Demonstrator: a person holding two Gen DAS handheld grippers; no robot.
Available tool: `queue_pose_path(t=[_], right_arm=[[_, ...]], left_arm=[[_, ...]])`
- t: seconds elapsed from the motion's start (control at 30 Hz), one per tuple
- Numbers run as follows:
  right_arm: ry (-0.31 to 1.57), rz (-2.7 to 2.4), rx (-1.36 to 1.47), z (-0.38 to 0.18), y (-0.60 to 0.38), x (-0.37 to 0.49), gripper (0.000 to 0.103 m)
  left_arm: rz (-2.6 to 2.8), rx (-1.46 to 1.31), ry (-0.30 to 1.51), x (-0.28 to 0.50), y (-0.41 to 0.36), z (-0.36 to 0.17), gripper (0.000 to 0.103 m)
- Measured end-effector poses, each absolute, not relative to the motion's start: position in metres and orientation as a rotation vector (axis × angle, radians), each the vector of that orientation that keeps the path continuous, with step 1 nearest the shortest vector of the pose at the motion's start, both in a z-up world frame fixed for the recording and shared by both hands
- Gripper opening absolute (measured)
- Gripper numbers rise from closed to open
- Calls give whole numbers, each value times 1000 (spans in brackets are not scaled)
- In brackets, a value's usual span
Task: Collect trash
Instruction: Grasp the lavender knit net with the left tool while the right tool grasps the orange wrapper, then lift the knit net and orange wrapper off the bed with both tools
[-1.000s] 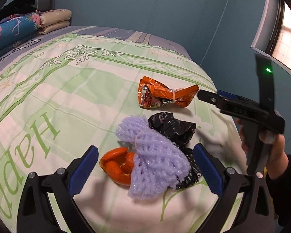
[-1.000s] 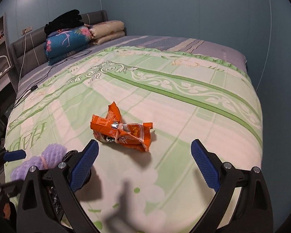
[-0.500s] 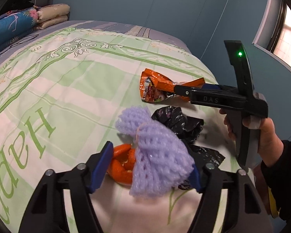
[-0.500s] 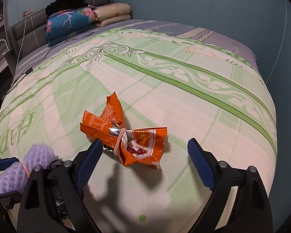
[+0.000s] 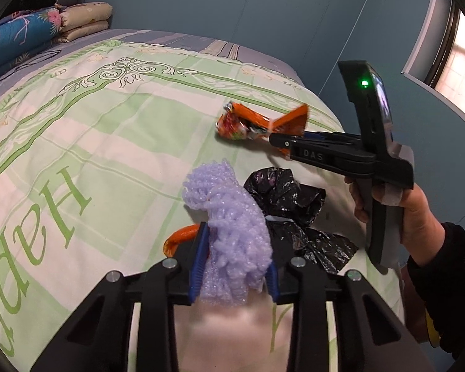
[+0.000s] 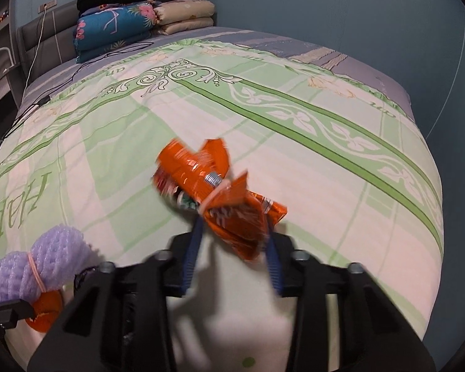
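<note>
In the left wrist view a purple foam net (image 5: pixel 232 217) lies on the green patterned bedspread (image 5: pixel 77 142). My left gripper (image 5: pixel 235 248) is closing, and its blue pads press on the net's near end. Orange peel (image 5: pixel 179 237) shows just left of the net, and a crumpled black plastic bag (image 5: pixel 294 217) lies to its right. In the right wrist view my right gripper (image 6: pixel 232 235) is closing on a crumpled orange snack wrapper (image 6: pixel 220 198) bound with a rubber band. The wrapper looks blurred.
A hand (image 5: pixel 418 210) holds the right gripper's handle at the bed's right edge. Folded blankets and pillows (image 6: pixel 117 24) are stacked at the headboard, and a cable (image 6: pixel 46 93) runs across the far left of the bed. A window (image 5: pixel 462 55) is on the right.
Both grippers went from wide open to closed on their items: the left on the purple net, the right, which moved in over it, on the orange wrapper.
</note>
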State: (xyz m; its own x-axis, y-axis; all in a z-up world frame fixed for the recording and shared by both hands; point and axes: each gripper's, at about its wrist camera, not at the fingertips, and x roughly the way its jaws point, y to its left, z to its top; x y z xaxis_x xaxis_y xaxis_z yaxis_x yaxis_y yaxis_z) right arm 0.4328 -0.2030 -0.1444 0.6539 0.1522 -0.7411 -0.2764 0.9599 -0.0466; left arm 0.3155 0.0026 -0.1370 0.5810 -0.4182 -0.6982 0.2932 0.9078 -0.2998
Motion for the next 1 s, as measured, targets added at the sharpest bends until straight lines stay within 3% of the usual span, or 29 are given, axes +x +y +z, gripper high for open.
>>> queue_pose_path(t=[0.07, 0.17, 1.0], right_arm=[[819, 240, -170, -144, -199, 433, 12], [808, 233, -184, -143, -194, 432, 10], [704, 339, -111, -111, -177, 338, 9]], left_arm=[[-421, -161, 851, 314, 3, -136, 28], [-424, -161, 849, 313, 3, -135, 25], [-351, -210, 804, 281, 38, -115, 23]])
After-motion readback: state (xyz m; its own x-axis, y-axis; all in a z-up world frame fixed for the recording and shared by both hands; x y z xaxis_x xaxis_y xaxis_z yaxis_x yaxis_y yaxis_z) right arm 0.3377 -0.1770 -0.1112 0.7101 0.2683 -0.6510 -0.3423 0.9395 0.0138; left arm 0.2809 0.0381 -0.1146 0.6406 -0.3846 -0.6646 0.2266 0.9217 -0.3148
